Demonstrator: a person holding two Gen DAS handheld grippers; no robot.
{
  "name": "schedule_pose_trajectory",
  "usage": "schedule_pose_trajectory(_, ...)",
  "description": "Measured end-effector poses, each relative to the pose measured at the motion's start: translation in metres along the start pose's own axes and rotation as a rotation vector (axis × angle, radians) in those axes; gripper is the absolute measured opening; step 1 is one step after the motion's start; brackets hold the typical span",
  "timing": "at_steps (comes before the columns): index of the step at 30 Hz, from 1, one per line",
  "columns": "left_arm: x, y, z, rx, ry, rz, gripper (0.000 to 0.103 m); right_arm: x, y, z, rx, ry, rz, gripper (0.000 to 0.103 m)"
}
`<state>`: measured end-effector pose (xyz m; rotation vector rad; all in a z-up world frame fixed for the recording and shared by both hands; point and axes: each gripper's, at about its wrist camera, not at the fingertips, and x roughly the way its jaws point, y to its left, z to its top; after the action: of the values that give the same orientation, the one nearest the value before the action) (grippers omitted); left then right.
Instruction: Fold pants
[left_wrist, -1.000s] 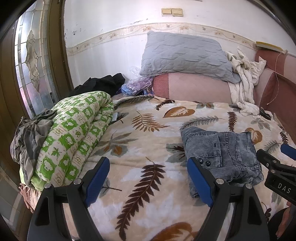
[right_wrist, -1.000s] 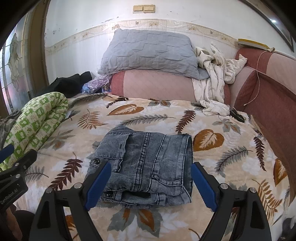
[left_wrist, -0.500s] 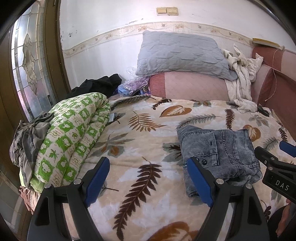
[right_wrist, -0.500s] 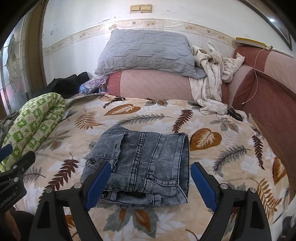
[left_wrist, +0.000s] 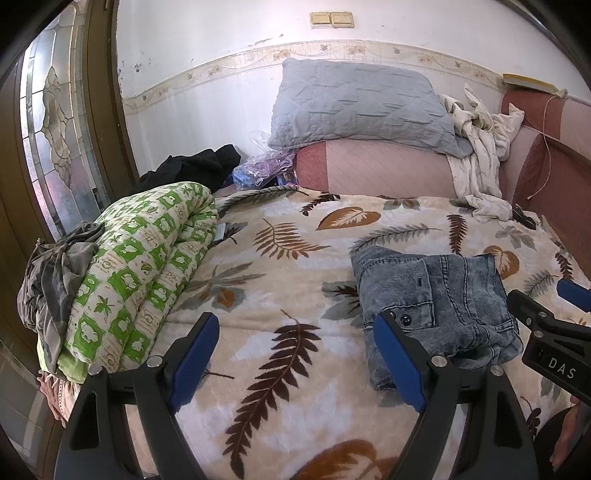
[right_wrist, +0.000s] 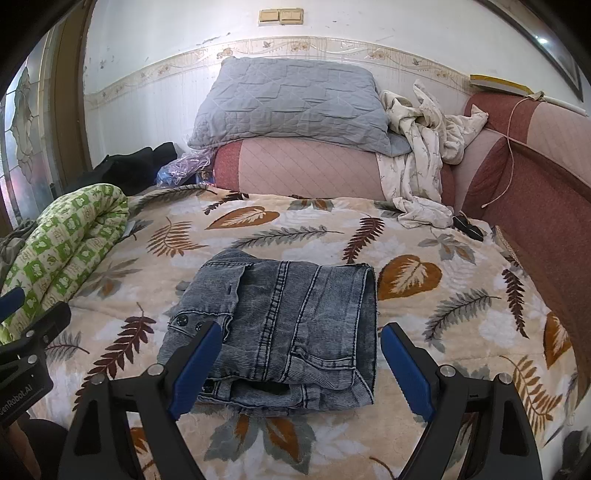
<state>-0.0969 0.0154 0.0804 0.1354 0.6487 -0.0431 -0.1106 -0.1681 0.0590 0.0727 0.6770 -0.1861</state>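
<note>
Folded grey pants (left_wrist: 436, 302) lie on the leaf-print blanket (left_wrist: 280, 258), beyond the left gripper (left_wrist: 295, 354) with jaws wide apart.

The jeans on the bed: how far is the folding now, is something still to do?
Looks done: the jeans lie as a compact folded stack on the leaf-print blanket, edges roughly aligned. In hand: nothing; the left gripper and the right gripper are both open, above the bed, holding no cloth. Left: probably nothing, perhaps tidying the lower layer sticking out at the near edge.
</note>
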Motion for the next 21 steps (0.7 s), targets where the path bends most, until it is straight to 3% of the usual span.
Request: schedule_pose_trajectory(21, 0.0034, -0.0014, -0.0008, 0.004, 0.015, -0.016, 0.086, 0.0038, -0.0015, -0.0024, 0.001, 0.01, 0.001, 0.09)
